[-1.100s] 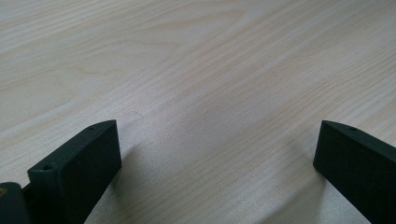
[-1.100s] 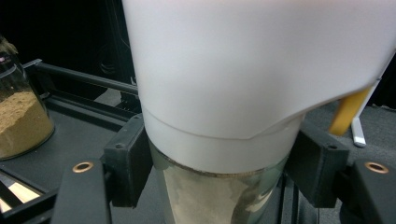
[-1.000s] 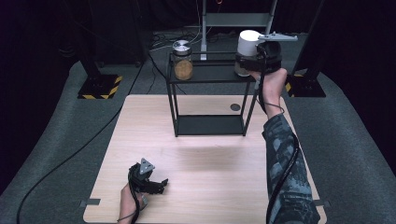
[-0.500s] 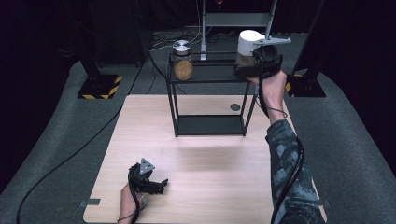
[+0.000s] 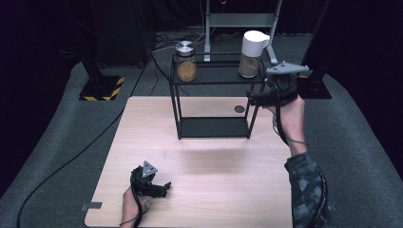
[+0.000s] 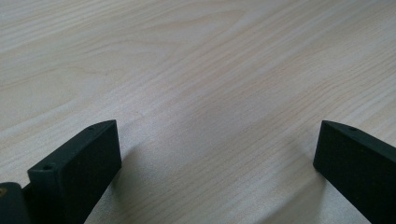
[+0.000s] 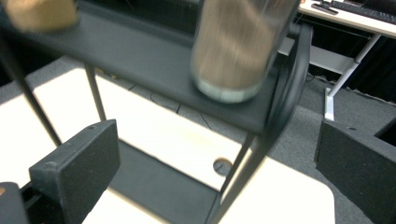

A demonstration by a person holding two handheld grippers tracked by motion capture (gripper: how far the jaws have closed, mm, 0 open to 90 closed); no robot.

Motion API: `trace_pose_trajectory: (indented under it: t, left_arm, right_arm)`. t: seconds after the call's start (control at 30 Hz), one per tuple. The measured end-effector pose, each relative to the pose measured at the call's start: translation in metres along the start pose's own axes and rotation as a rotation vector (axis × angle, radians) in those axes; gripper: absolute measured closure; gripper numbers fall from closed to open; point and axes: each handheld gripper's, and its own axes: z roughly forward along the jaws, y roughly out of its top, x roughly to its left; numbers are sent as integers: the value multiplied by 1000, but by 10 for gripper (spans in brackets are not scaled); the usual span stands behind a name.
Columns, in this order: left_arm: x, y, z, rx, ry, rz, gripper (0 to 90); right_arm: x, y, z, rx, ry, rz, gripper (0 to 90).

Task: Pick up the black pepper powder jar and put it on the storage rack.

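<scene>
High view: the right gripper (image 5: 266,95) is being pulled back from the white-lidded jar (image 5: 250,53), now left on the black rack (image 5: 214,78) at one o'clock.

Left gripper view: jaws are being held wide apart over bare table (image 6: 196,70).

Right gripper view: jaws are being held apart, empty, beside the rack's corner post; open room is being left at six o'clock.

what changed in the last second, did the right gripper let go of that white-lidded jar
The right gripper has drawn back from the white-lidded jar, toward the person and down past the shelf's right end; its jaws are open and empty. Earlier it sat at the jar, though an actual grip isn't visible. The jar, the metal-lidded jar and the left gripper stayed put.
</scene>
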Motion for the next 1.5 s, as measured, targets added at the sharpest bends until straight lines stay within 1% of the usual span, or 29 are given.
trace_pose_trajectory:
  t: [0.07, 0.13, 0.2, 0.23, 0.3, 0.37, 0.4, 0.43, 0.5, 0.57, 0.6, 0.67, 0.73, 0.77, 0.8, 0.83, 0.9, 0.97, 1.03, 1.13, 1.27, 1.5]
  left_arm:
    - [0, 0, 0, 1, -1, -1, 4]
    - [0, 0, 0, 1, 0, -2, 3]
    - [0, 0, 0, 0, 2, -2, 3]
    - [0, 0, 0, 1, 1, -2, 3]
    - [0, 0, 0, 0, 1, -3, 3]
    - [0, 0, 0, 0, 1, -3, 4]
    - [0, 0, 0, 1, 0, -3, 4]
    - [1, 0, 0, 1, -1, -3, 4]
    - [1, 1, 0, 3, -1, -1, 3]
    - [1, 1, 1, 3, -1, -1, 2]
    - [1, 1, 1, 2, 0, -5, 2]
    - [0, 1, 1, 1, 2, -5, 3]
    - [1, 1, 1, 4, 2, -4, 2]
    - [1, 1, 1, 2, 2, -5, 2]
    - [1, 1, 1, 3, 1, -5, 2]
    - [1, 1, 1, 3, 1, -5, 2]
    - [1, 1, 1, 3, 1, -5, 2]
    - [1, 1, 1, 4, 1, -5, 2]
    - [1, 1, 1, 5, 1, -4, 2]
    - [1, 2, 1, 5, 3, -6, 1]
    - [1, 1, 1, 5, 3, -6, 2]
    - [1, 2, 1, 5, 3, -6, 2]
  right_arm:
    - [3, -18, -5, 1, -2, 1, 0]
    - [7, -38, -6, 14, -1, -1, 0]
    - [12, -64, -5, 31, 16, 0, 0]
    - [14, -74, -5, 36, 19, 1, 0]
    - [21, -103, -4, 38, 17, 8, 0]
    - [27, -129, -2, 60, 24, 15, 0]
    - [28, -142, -1, 70, 33, 27, 0]
    - [29, -151, -1, 79, 43, 36, 0]
    - [29, -175, -1, 96, 70, 69, 0]
    - [28, -198, -2, 98, 98, 77, 0]
    - [30, -209, -3, 99, 95, 82, 0]
    - [30, -229, -5, 105, 111, 120, 0]
    - [35, -247, -8, 122, 83, 158, 0]
    - [34, -254, -8, 129, 83, 185, 0]
    - [35, -260, -9, 134, 77, 200, 0]
    - [38, -264, -10, 144, 59, 208, 0]
    - [42, -268, -11, 166, 47, 200, 0]
    - [49, -267, -11, 190, 14, 173, 0]
    - [51, -268, -11, 203, 3, 168, 0]
    - [51, -272, -10, 212, -2, 177, 0]
    - [52, -275, -9, 210, -8, 191, 0]
    - [58, -276, -7, 224, -28, 168, 0]
